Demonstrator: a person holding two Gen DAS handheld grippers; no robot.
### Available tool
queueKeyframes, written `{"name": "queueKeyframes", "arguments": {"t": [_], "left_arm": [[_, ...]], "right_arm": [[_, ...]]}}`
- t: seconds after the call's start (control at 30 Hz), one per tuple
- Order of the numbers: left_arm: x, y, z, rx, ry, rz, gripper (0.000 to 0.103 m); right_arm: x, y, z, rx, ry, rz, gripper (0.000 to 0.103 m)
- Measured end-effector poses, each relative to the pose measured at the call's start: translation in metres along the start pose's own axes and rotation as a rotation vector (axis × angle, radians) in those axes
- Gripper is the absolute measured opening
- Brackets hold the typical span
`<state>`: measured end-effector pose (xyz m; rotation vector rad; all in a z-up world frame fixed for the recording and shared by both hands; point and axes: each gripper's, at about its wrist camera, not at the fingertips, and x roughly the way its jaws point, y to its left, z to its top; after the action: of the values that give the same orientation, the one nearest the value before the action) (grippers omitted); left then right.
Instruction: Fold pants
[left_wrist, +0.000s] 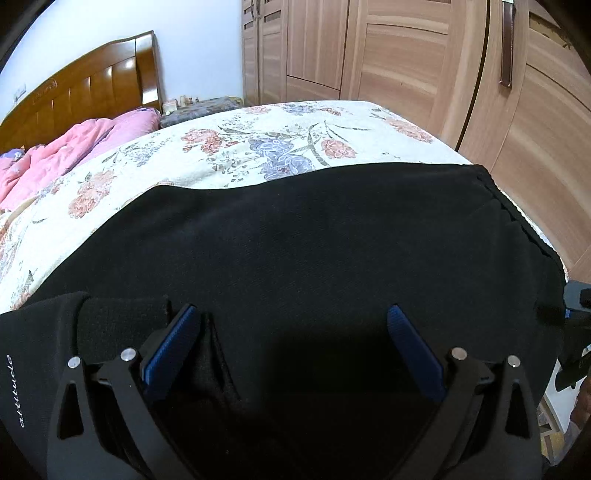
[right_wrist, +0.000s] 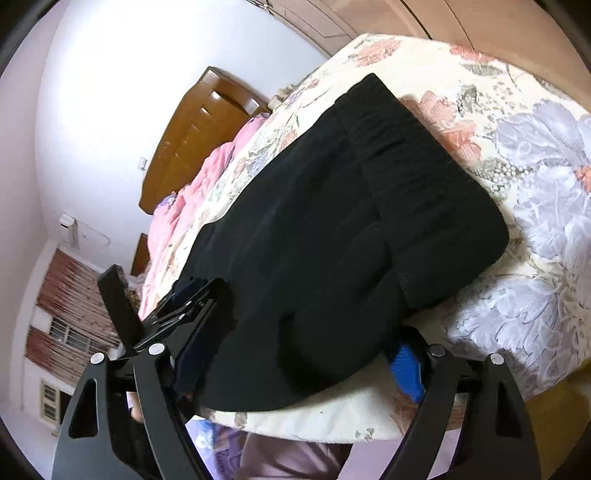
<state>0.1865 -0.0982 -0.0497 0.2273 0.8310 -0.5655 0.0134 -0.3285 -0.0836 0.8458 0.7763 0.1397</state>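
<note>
Each gripper, left (left_wrist: 293, 321) and right (right_wrist: 295, 354), is built from black angular plates cut with triangular slots. Silver round pins are set at the joints. The fingers (left_wrist: 413, 350) are faced with ribbed blue pads.

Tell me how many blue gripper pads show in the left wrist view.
2: one blue ribbed pad lower left beside a fold of the black pants, the other blue ribbed pad lower right over them.

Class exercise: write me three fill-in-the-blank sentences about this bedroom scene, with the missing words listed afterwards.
1. The pants lying on the bed are ____ in colour.
2. The bedspread under them has a ____ pattern.
3. The quilt bunched near the headboard is ____.

Missing words: black; floral; pink
</note>
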Motion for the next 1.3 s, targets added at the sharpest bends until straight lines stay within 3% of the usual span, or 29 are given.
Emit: {"name": "queueKeyframes", "arguments": {"t": [0.17, 0.4, 0.5, 0.53, 0.6, 0.67, 0.73, 0.77, 0.87, 0.97, 1.03, 1.1, 1.13, 1.17, 1.2, 1.23, 1.3], "left_arm": [[-0.002, -0.002, 0.000, 0.006, 0.000, 0.015, 0.101], [-0.002, -0.003, -0.001, 0.017, 0.007, 0.029, 0.101], [-0.014, 0.003, -0.003, -0.023, -0.046, 0.005, 0.100], [-0.025, 0.008, -0.004, -0.058, -0.078, -0.042, 0.100], [-0.061, 0.024, -0.011, -0.164, -0.184, -0.205, 0.101], [-0.110, 0.049, -0.024, -0.245, -0.326, -0.269, 0.101], [-0.148, 0.080, -0.041, -0.295, -0.408, -0.189, 0.101], [-0.161, 0.095, -0.049, -0.321, -0.428, -0.117, 0.101], [-0.196, 0.149, -0.081, -0.439, -0.458, 0.089, 0.101], [-0.221, 0.191, -0.119, -0.553, -0.445, 0.203, 0.101], [-0.229, 0.207, -0.139, -0.588, -0.424, 0.251, 0.101], [-0.231, 0.216, -0.154, -0.607, -0.397, 0.269, 0.101], [-0.229, 0.220, -0.161, -0.619, -0.377, 0.257, 0.101], [-0.225, 0.222, -0.166, -0.631, -0.359, 0.238, 0.101], [-0.225, 0.226, -0.170, -0.639, -0.349, 0.224, 0.101], [-0.220, 0.229, -0.172, -0.650, -0.328, 0.199, 0.101], [-0.210, 0.230, -0.171, -0.653, -0.294, 0.159, 0.101]], "right_arm": [[-0.001, -0.015, -0.008, 0.075, -0.094, -0.004, 0.037], [-0.005, -0.024, -0.014, 0.146, -0.126, 0.027, 0.034], [-0.016, -0.034, -0.016, 0.151, -0.161, 0.055, 0.026], [-0.021, -0.030, -0.016, 0.135, -0.176, 0.062, 0.025], [-0.030, -0.010, -0.013, 0.045, -0.219, 0.059, 0.024], [-0.040, 0.033, -0.010, -0.125, -0.265, 0.033, 0.023], [-0.040, 0.077, -0.008, -0.283, -0.286, 0.036, 0.022], [-0.036, 0.109, -0.010, -0.390, -0.296, 0.043, 0.016], [-0.010, 0.190, -0.028, -0.658, -0.285, 0.062, 0.016], [0.038, 0.247, -0.068, -0.855, -0.181, 0.116, 0.016], [0.088, 0.275, -0.122, -1.073, -0.039, 0.075, 0.015], [0.135, 0.279, -0.168, -1.228, 0.128, 0.007, 0.017], [0.152, 0.276, -0.183, -1.274, 0.191, -0.041, 0.033], [0.167, 0.269, -0.199, -1.318, 0.255, -0.092, 0.042], [0.159, 0.264, -0.212, -1.383, 0.173, -0.088, 0.056], [0.150, 0.259, -0.218, -1.418, 0.170, -0.069, 0.096], [0.138, 0.253, -0.220, -1.422, 0.241, 0.006, 0.098]]}}
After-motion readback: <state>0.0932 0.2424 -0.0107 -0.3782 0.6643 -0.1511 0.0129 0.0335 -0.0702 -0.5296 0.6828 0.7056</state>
